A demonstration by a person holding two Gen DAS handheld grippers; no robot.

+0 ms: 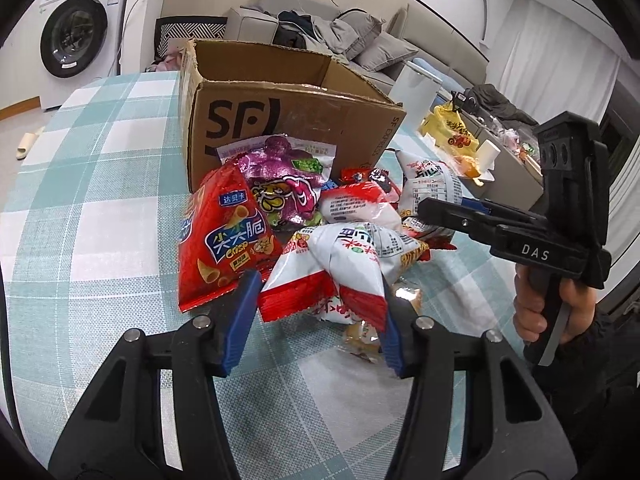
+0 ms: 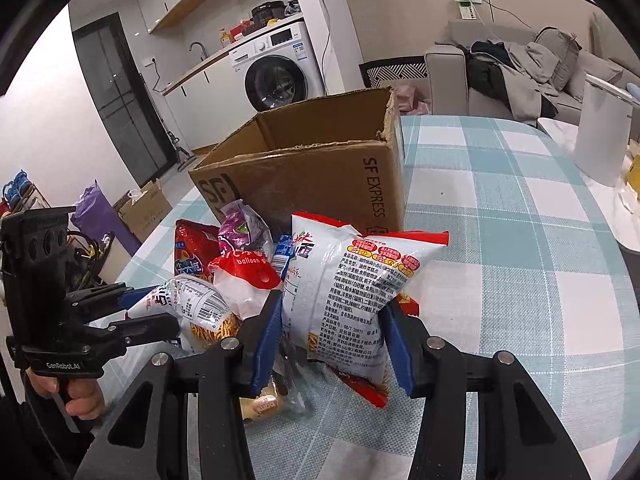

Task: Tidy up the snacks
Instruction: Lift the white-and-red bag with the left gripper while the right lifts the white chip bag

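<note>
An open SF cardboard box (image 1: 296, 120) (image 2: 320, 176) stands on the checked tablecloth, with a heap of snack bags in front of it. My left gripper (image 1: 316, 308) (image 2: 156, 312) is shut on a white and red noodle-snack bag (image 1: 340, 256) (image 2: 188, 304) at the near edge of the heap. My right gripper (image 2: 332, 340) (image 1: 440, 204) is shut on a similar white bag with red trim (image 2: 344, 288) (image 1: 432, 184), held upright. A red crisp bag (image 1: 224, 240) (image 2: 192, 248), a purple bag (image 1: 280, 176) (image 2: 244, 228) and a red and white bag (image 1: 356, 204) (image 2: 244, 284) lie between.
A small clear bread packet (image 1: 360, 340) (image 2: 264, 404) lies under the grippers. A white canister (image 1: 416, 92) (image 2: 604, 132) and a yellow bag (image 1: 452, 132) sit on a side table to the right. A washing machine (image 2: 276, 80) and a sofa (image 1: 360, 40) stand beyond the table.
</note>
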